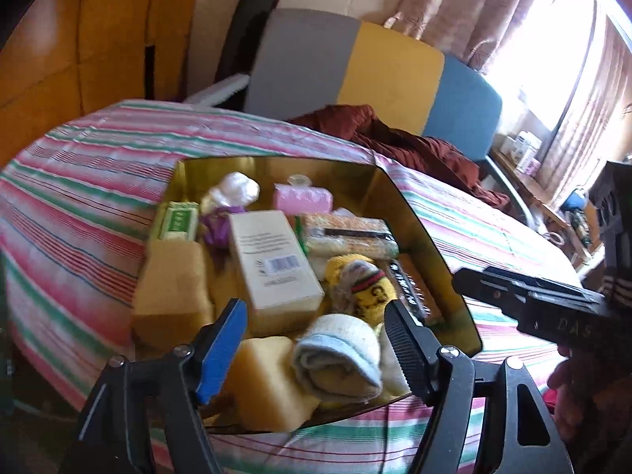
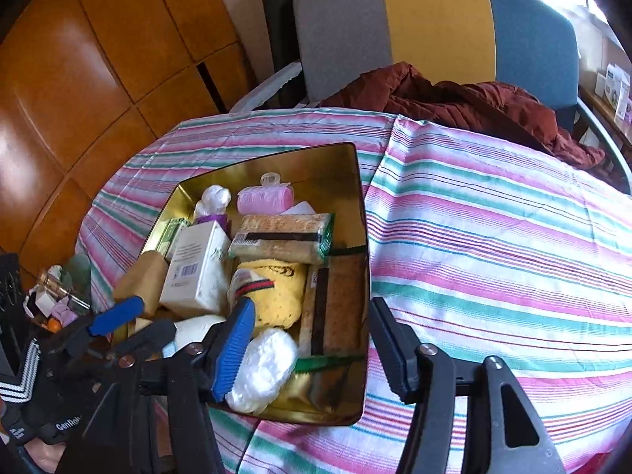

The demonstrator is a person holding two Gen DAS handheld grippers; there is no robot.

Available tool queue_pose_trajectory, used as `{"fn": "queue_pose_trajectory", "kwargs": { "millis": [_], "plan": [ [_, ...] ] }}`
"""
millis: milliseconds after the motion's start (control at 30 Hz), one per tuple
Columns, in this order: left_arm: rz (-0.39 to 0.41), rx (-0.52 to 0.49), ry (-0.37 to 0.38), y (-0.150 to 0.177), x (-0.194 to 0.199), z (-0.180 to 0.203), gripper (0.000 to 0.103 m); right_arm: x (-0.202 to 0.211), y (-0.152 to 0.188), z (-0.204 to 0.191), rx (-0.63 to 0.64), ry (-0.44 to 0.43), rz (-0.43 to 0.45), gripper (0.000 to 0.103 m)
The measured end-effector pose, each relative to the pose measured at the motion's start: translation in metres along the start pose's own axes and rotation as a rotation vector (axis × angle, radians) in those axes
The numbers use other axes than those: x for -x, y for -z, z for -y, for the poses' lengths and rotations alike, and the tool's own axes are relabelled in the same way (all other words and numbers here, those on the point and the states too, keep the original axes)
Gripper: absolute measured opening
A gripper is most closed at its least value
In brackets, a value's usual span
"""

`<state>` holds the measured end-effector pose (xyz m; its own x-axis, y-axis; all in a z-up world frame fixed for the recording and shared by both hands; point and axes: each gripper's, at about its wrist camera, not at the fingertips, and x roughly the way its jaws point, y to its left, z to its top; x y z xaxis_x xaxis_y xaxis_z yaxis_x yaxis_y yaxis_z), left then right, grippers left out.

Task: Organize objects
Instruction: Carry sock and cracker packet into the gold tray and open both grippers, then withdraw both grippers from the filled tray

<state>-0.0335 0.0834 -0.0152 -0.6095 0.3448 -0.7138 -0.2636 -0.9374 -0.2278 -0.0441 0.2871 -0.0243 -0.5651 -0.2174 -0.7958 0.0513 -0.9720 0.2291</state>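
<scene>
Nearest the lens, the left gripper [image 1: 312, 339] hangs with its blue and black fingers spread and nothing pinched; the rolled pale-blue-and-cream sock [image 1: 339, 359] and the yellow foam sponge block [image 1: 268, 375] lie under the gap, untouched as far as can be seen. The right gripper [image 2: 308, 351] is likewise released and empty, straddling the near right wall of the shallow gold-coloured metal tin [image 2: 361, 213], one finger inside over the clear-wrapped white bundle [image 2: 264, 367], the other outside over the pink, green and white striped cloth [image 2: 493, 237]

The tin sits on that cloth and is packed: a tall white carton with a barcode [image 1: 272, 260], a yellow knitted sock with a striped cuff [image 1: 367, 288], flat wrapped scouring pads [image 1: 347, 233], a small green box [image 1: 179, 221], and at the far end a pink wrapped block [image 1: 304, 197]. The sorting looks mostly done

The risks, as I judge them:
- the right gripper's inner finger could catch the tin's wall if lowered as it stands, and tip or slide the light tin on the loose cloth
- the two grippers are close together over the near end, so they could knock each other
- closing the left jaws on soft sock and foam together could lift both
- the carton leans on its neighbours and could topple if they shift

Beyond, a dark red garment [image 2: 474, 102] lies against a grey, yellow and blue headboard [image 2: 434, 23]
</scene>
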Motion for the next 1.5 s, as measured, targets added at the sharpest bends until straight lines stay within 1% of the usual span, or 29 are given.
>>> {"fn": "queue_pose_trajectory", "kwargs": {
  "millis": [133,233,367,433,500,533,600,667,767,867,1067,1133,1233,1400,1500],
  "plan": [
    [0.043,-0.016,-0.072,0.002,0.012,-0.001,0.08,0.001,0.008,-0.007,0.011,0.008,0.0,0.061],
    [0.067,-0.025,-0.119,0.003,0.019,-0.001,0.083,0.002,0.013,-0.012,0.018,0.024,0.004,0.066],
    [0.1,-0.029,-0.165,0.005,0.028,-0.001,0.089,0.006,0.021,-0.02,0.041,0.064,0.031,0.067],
    [0.112,-0.03,-0.185,0.006,0.031,-0.001,0.089,0.008,0.024,-0.024,0.055,0.087,0.045,0.07],
    [0.117,-0.028,-0.197,0.008,0.034,0.0,0.092,0.01,0.027,-0.027,0.062,0.106,0.059,0.073],
    [0.118,-0.026,-0.2,0.009,0.035,-0.001,0.095,0.01,0.028,-0.028,0.064,0.118,0.068,0.074],
    [0.124,-0.02,-0.204,0.011,0.037,-0.001,0.096,0.013,0.03,-0.03,0.062,0.146,0.088,0.075],
    [0.129,-0.018,-0.21,0.013,0.039,0.0,0.101,0.016,0.033,-0.031,0.058,0.175,0.114,0.077],
    [0.132,-0.016,-0.212,0.017,0.042,0.0,0.103,0.021,0.036,-0.031,0.056,0.221,0.148,0.077],
    [0.124,-0.016,-0.217,0.02,0.043,0.002,0.103,0.022,0.037,-0.029,0.055,0.239,0.158,0.078],
    [0.109,0.003,-0.248,0.024,0.044,0.002,0.103,0.023,0.04,-0.03,0.062,0.233,0.155,0.078],
    [0.114,0.014,-0.239,0.024,0.046,0.0,0.103,0.023,0.041,-0.033,0.068,0.232,0.155,0.078],
    [0.124,0.027,-0.245,0.026,0.049,-0.002,0.103,0.023,0.042,-0.036,0.077,0.229,0.159,0.078],
    [0.137,0.058,-0.207,0.026,0.053,-0.008,0.103,0.022,0.042,-0.038,0.081,0.226,0.158,0.078],
    [0.133,0.054,-0.227,0.026,0.052,-0.007,0.103,0.022,0.042,-0.039,0.081,0.226,0.155,0.078]
  ]
}}
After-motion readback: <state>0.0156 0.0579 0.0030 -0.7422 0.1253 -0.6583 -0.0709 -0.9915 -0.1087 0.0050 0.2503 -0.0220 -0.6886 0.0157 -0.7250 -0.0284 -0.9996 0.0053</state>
